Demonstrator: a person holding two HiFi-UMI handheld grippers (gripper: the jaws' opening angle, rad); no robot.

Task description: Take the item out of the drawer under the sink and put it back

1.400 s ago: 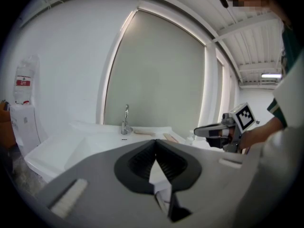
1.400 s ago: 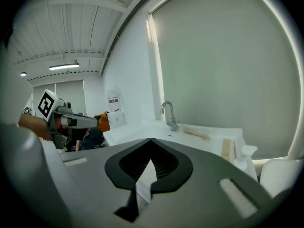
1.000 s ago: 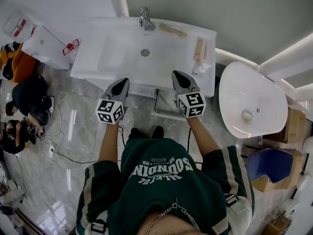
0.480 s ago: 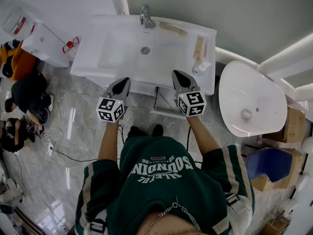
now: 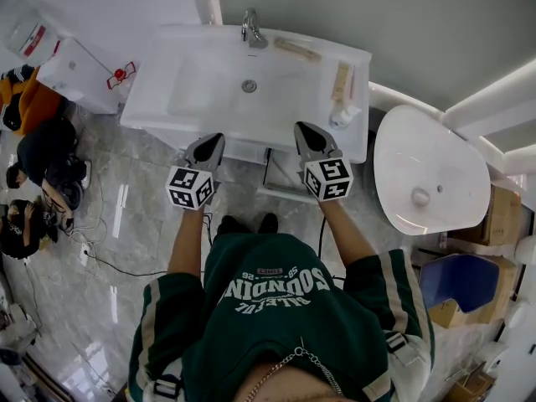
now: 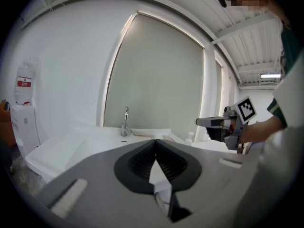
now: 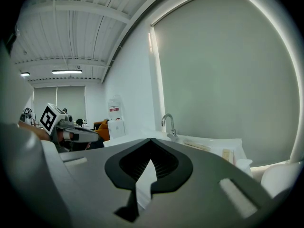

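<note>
White sink [image 5: 201, 111] ahead: left gripper [image 5: 213, 139] and right gripper [image 5: 302, 128] hover clenched, empty (scarcely moved); task stage unreadable.

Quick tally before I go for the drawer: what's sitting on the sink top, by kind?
Faucet: 1
Tan bars: 2
Small white bottle: 1
Total: 4
</note>
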